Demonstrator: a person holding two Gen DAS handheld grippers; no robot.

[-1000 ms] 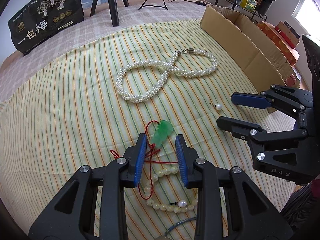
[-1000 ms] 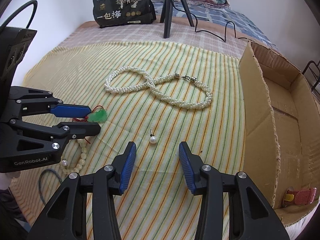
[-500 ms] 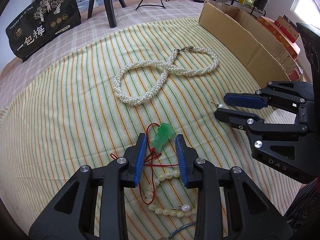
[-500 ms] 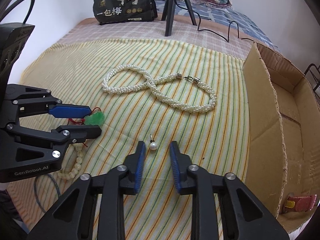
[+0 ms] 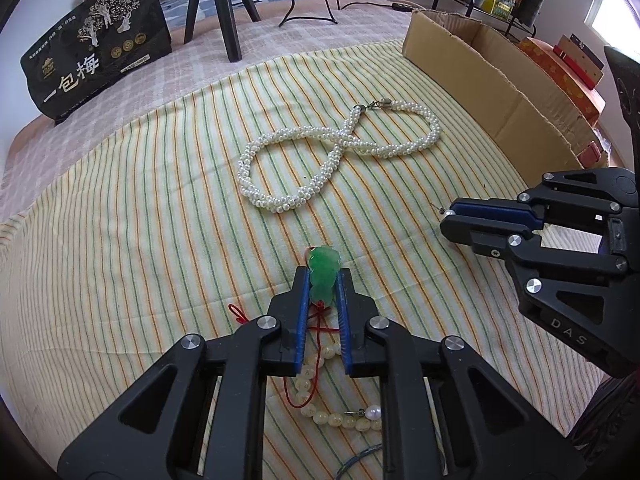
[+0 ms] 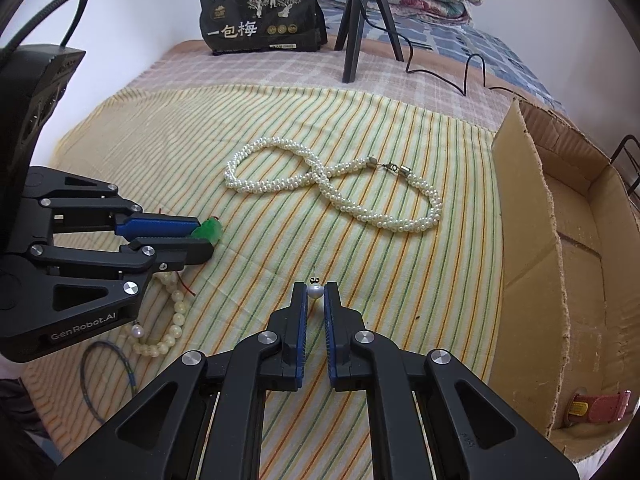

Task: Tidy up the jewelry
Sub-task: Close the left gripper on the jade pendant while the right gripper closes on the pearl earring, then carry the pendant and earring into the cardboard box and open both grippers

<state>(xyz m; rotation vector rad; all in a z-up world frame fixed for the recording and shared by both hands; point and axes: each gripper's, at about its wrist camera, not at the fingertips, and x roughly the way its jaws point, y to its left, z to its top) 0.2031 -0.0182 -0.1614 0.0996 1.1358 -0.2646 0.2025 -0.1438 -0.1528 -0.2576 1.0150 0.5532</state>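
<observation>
A: Left wrist view – left gripper [image 5: 323, 280] has its jaws squeezed onto the green pendant [image 5: 324, 270], red cord [image 5: 318, 354] trailing back btwn the fingers over the striped cloth [image 5: 140, 240].

B: Right wrist view – right gripper [image 6: 315, 294] w/ jaws nearly together, pinching the pearl earring [image 6: 315, 290] at the tips, just above the cloth.

A: Pearl necklace [image 5: 340, 160] lies in a figure-8 farther out. Bead bracelet [image 5: 340, 416] under the left gripper, 2nd earring [image 5: 370, 413] resting on it.

B: Cardboard box [image 6: 532, 264] right of the cloth, pink strap [image 6: 600, 406] inside.

"GenRobot.AI" on left claw [image 6: 204, 240]; "DAS" on right claw [image 5: 450, 220]
</observation>
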